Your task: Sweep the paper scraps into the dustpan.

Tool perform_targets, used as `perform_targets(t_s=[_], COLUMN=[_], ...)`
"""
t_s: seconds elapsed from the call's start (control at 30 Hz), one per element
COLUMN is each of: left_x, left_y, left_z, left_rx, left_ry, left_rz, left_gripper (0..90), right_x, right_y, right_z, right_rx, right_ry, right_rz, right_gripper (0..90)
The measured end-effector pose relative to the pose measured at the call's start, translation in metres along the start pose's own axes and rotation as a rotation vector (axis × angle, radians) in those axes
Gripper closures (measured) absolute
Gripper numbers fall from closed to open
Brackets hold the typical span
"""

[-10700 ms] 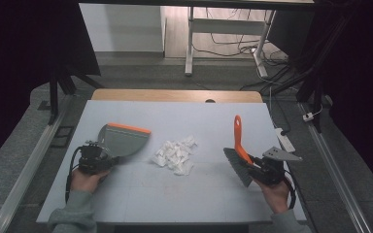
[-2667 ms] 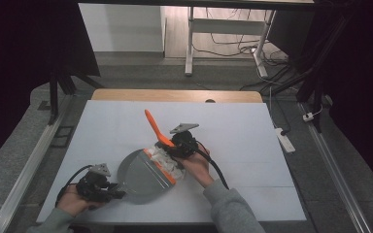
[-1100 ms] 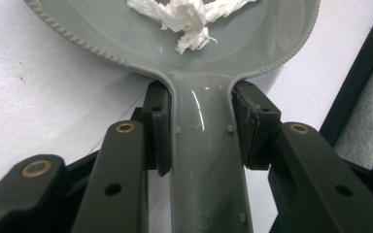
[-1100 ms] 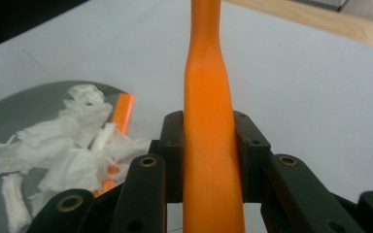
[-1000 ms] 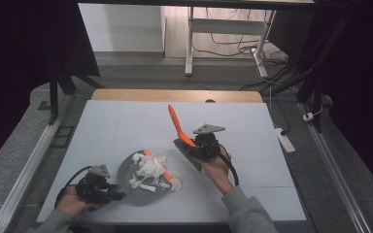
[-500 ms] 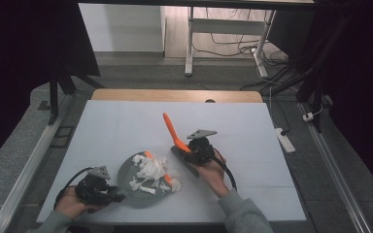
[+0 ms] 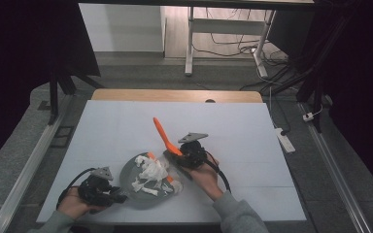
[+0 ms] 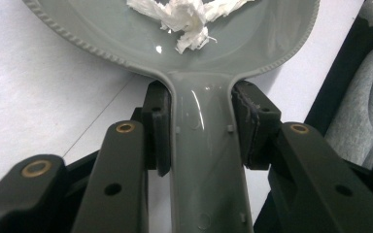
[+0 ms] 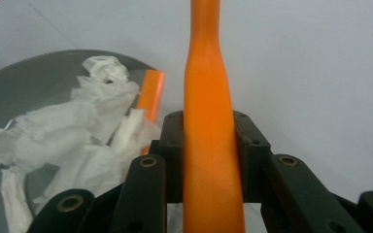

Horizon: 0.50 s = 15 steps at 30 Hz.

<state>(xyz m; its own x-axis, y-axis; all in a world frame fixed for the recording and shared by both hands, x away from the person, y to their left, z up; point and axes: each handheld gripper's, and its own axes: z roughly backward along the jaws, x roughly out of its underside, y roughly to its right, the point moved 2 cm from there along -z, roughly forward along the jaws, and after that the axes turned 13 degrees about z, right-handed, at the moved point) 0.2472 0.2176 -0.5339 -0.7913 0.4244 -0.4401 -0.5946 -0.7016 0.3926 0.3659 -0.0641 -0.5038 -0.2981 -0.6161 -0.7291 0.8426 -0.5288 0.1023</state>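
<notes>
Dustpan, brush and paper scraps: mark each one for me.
Dustpan (image 8: pixel 209 160): left gripper view, on its grey handle between the jaws.
Brush (image 9: pixel 209 111): right gripper view, on its orange handle.
Paper scraps (image 7: pixel 151 171): high view, on the white heap in the pan.

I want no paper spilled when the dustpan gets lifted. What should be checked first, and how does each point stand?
1. Left gripper clamped on dustpan handle: ok.
2. Right gripper clamped on orange brush handle: ok.
3. Paper scraps inside the pan: mostly ok; a few sit at the orange lip.
4. Stray scraps on the table: cannot tell at the pan's lip.
5. Pan flat on the table: ok.
6. Brush head clear of the pan: cannot tell.
</notes>
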Motion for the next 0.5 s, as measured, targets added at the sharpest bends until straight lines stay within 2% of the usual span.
perform_targets(t_s=[0.37,0.5], left_x=[-0.002,-0.002], left_y=[0.001,0.001], left_z=[-0.002,-0.002], left_rx=[0.004,0.005], left_ry=[0.001,0.002], left_rz=[0.000,0.000], left_gripper=[62.1,62.1], right_x=[-0.013,-0.020], right_y=[-0.028,-0.039], right_z=[-0.010,-0.011], right_rx=[-0.074,-0.120], right_ry=[0.034,0.056], right_rz=[0.034,0.037], right_gripper=[70.2,70.3])
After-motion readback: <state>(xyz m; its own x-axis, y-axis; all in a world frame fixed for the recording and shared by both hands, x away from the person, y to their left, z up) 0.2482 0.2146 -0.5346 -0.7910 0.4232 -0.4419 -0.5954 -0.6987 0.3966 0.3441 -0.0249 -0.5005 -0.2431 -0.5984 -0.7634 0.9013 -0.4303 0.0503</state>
